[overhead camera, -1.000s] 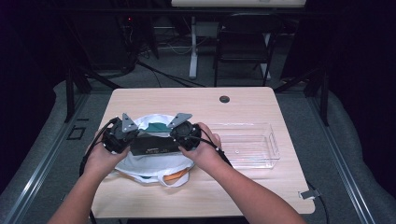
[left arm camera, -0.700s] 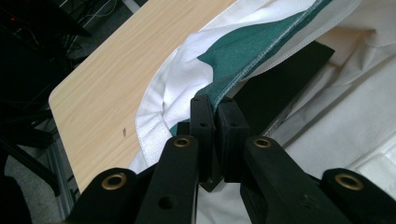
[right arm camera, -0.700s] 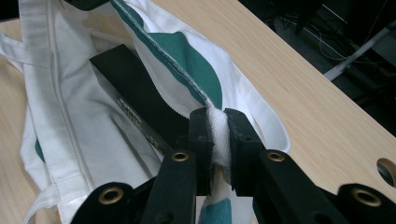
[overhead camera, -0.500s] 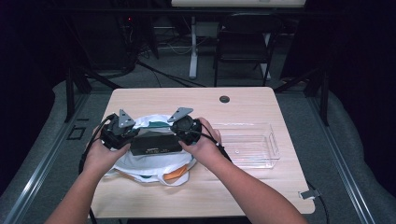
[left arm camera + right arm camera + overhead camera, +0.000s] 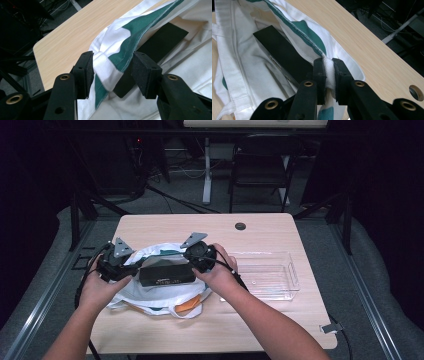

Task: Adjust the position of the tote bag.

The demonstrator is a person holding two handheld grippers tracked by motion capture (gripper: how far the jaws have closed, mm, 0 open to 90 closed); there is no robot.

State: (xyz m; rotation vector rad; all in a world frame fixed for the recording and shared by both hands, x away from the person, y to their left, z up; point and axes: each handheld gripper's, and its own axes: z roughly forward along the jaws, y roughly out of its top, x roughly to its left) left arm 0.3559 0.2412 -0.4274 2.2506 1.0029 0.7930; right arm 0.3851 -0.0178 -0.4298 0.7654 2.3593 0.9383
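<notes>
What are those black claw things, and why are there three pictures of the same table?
A person sits at a wooden table and holds a squeeze tool, called a gripper, in each hand. One picture comes from a camera up high. The other two come from small cameras riding on the grippers, so you look along their black jaws.

On the table lies a white and green cloth bag with a long black box resting in its mouth. Beside it stands a clear plastic tray.

The right gripper pinches the bag's rim tightly. The left gripper has just been opening its jaws; the rim sits loosely between them, so it isn't squeezed there now.
</notes>
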